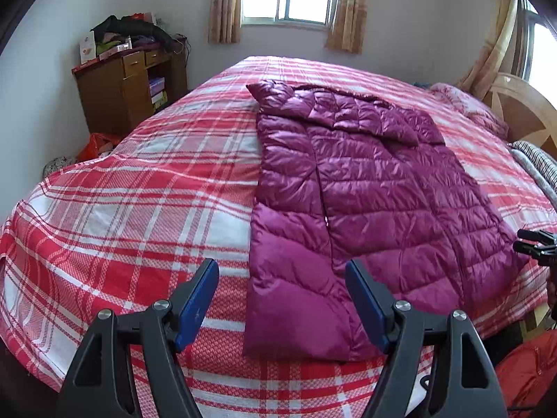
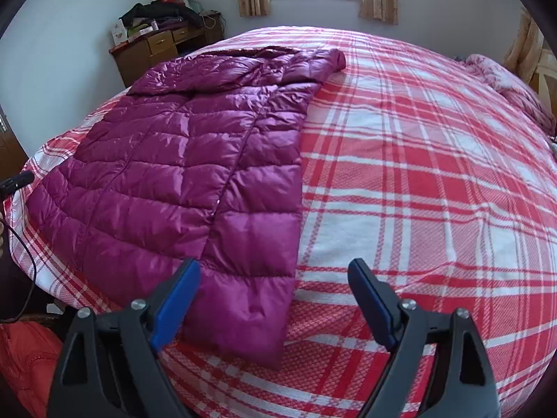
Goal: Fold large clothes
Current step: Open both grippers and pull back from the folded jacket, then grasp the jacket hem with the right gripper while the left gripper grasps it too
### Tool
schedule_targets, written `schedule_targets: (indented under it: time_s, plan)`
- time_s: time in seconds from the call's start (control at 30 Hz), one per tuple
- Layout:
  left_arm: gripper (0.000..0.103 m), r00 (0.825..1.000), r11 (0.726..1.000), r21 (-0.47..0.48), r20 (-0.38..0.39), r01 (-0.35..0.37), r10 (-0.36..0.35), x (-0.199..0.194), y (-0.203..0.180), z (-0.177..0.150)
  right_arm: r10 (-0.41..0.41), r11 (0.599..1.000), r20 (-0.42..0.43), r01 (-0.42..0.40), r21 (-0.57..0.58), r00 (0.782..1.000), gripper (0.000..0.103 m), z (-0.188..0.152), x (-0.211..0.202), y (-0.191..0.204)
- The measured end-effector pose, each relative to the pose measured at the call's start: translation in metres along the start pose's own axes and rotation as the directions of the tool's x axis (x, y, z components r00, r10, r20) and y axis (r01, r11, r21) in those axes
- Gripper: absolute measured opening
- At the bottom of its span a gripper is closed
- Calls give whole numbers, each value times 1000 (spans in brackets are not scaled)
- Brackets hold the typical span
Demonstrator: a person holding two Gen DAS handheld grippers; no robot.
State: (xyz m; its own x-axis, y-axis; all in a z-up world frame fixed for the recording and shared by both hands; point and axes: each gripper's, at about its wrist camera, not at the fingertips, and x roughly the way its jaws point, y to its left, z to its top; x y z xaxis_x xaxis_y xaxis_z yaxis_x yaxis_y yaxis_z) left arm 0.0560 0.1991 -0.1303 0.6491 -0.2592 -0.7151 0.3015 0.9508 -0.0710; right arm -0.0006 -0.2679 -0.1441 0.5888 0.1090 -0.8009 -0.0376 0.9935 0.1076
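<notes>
A purple quilted down jacket point(image 1: 365, 191) lies flat on the bed, with both sides folded in over the middle and a sleeve laid across the top. It also shows in the right wrist view point(image 2: 174, 181). My left gripper point(image 1: 282, 271) is open and empty, above the jacket's near left hem corner. My right gripper point(image 2: 273, 271) is open and empty, above the jacket's near right hem corner. The tip of the right gripper shows at the right edge of the left wrist view point(image 1: 536, 242); the left one shows at the left edge of the right wrist view point(image 2: 15, 181).
The bed has a red and white plaid cover point(image 1: 139, 191). A wooden cabinet point(image 1: 128, 87) piled with clothes stands in the far left corner. A wooden headboard point(image 1: 522, 111) and a pink quilt point(image 2: 504, 83) are on the right. An orange garment point(image 2: 24, 358) lies below the bed's near edge.
</notes>
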Motion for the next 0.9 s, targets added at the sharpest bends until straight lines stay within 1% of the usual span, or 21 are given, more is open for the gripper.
schedule_targets:
  time_s: [0.07, 0.1, 0.13, 0.17, 0.23, 0.27, 0.3, 0.33, 0.37, 0.4, 0.43, 0.47, 0.5, 0.53, 0.57, 0.6, 0.63, 0.7, 0.83, 0.9]
  plan:
    - [75, 1000, 1000, -9, -11, 10, -10, 3, 3, -7, 16, 1000, -4, -16, 13, 1000, 89, -3, 4, 2]
    - [75, 1000, 999, -33, -20, 21, -21, 7, 5, -9, 17, 1000, 2, -17, 10, 1000, 89, -5, 4, 4]
    - [75, 999, 998, -50, -27, 30, -31, 9, 7, -11, 16, 1000, 2, -16, -1, 1000, 88, -7, 4, 8]
    - [75, 997, 996, -71, -51, 48, -52, 14, 9, -11, 16, 1000, -2, -16, -15, 1000, 85, -7, 3, 11]
    - [75, 997, 996, -72, -52, 55, -59, 14, 9, -12, 22, 999, -14, -23, -48, 1000, 67, -9, 4, 19]
    - [75, 996, 995, -60, -49, 77, -80, 12, 7, -12, 25, 998, -21, -26, -54, 999, 64, -10, 4, 22]
    - [75, 994, 995, -47, -56, 86, -89, 12, 5, -12, 31, 998, -24, -32, -56, 999, 58, -10, 4, 23]
    - [75, 995, 996, -35, -62, 82, -84, 12, 3, -13, 38, 998, -26, -39, -55, 999, 52, -10, 5, 24]
    - [75, 995, 997, -26, -62, 75, -77, 12, 2, -13, 45, 998, -27, -47, -53, 999, 48, -11, 6, 24]
    - [74, 996, 998, -18, -62, 67, -68, 13, 0, -14, 51, 997, -26, -53, -49, 998, 41, -11, 6, 24]
    - [72, 996, 998, -17, -61, 64, -65, 12, 0, -15, 64, 997, -25, -65, -43, 998, 30, -12, 8, 24]
    - [62, 996, 998, -14, -58, 66, -67, 12, 0, -14, 90, 996, -27, -90, -29, 996, 26, -13, 8, 24]
    - [49, 995, 997, -16, -59, 75, -76, 11, 0, -14, 105, 994, -25, -105, -15, 994, 20, -13, 8, 24]
    - [46, 996, 998, -18, -56, 68, -69, 10, 0, -13, 111, 994, -21, -111, -7, 994, 17, -13, 8, 24]
    - [37, 996, 997, -18, -57, 74, -75, 10, 1, -13, 116, 993, -16, -116, -5, 993, 16, -14, 6, 24]
    - [23, 993, 995, -21, -62, 95, -97, 10, 1, -13, 121, 993, -7, -121, -4, 993, 15, -14, 4, 25]
    - [19, 989, 991, -35, -75, 126, -129, 11, 2, -14, 124, 992, 1, -124, -1, 992, 15, -14, 2, 26]
    - [17, 985, 987, -48, -77, 152, -155, 13, 1, -16, 139, 990, 17, -139, 17, 990, 15, -15, -3, 25]
    - [12, 988, 990, -31, -59, 140, -142, 10, -5, -15, 183, 981, 42, -186, 61, 982, 14, -11, -13, 22]
    - [9, 983, 982, -57, -27, 180, -181, 2, -3, -11, 202, 977, 63, -205, 56, 977, 14, -8, -23, 23]
